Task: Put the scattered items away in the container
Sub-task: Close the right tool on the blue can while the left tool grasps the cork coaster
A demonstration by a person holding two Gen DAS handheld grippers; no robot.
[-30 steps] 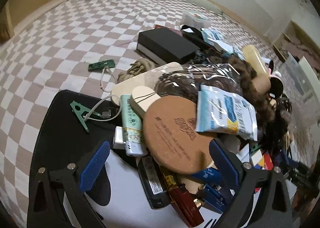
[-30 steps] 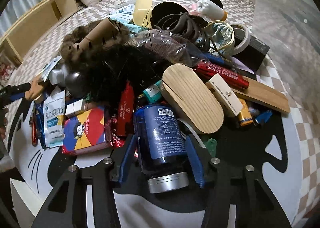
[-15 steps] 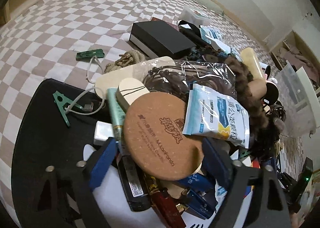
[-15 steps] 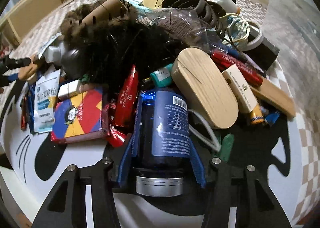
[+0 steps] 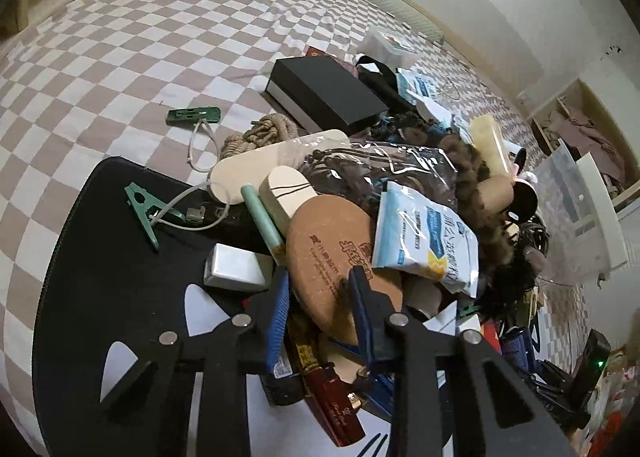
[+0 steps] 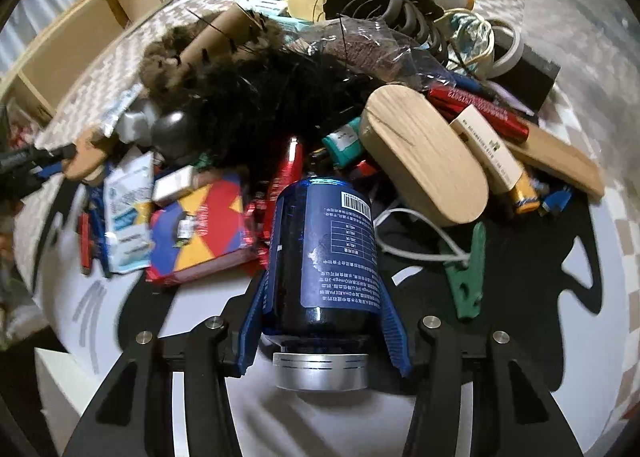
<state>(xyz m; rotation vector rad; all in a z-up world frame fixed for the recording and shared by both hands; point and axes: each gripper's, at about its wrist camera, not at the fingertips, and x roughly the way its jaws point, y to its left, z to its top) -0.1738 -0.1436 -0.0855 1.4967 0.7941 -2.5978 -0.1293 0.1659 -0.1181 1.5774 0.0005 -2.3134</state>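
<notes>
A heap of small items lies on a black-and-white mat (image 5: 100, 265) on a checkered bed. In the left wrist view my left gripper (image 5: 320, 297) is shut on the near edge of a round cork coaster (image 5: 332, 253), which lies on the heap under a blue-and-white sachet (image 5: 428, 241). In the right wrist view my right gripper (image 6: 324, 297) is shut on a dark blue bottle (image 6: 324, 257) with a silver cap, held lying between the blue pads in front of the heap. A clear plastic container (image 5: 576, 213) stands at the right.
A black box (image 5: 324, 97), a rope bundle (image 5: 260, 133) and green clips (image 5: 144, 209) lie beside the heap. A wooden oval block (image 6: 424, 161), a colourful box (image 6: 200, 233), a feather duster (image 6: 256, 97) and red tubes (image 6: 480, 109) crowd the mat. Shelves stand at the left.
My left gripper moved forward and closed on the cork coaster's edge. My right gripper closed on the blue bottle and lifted it slightly toward the camera.
</notes>
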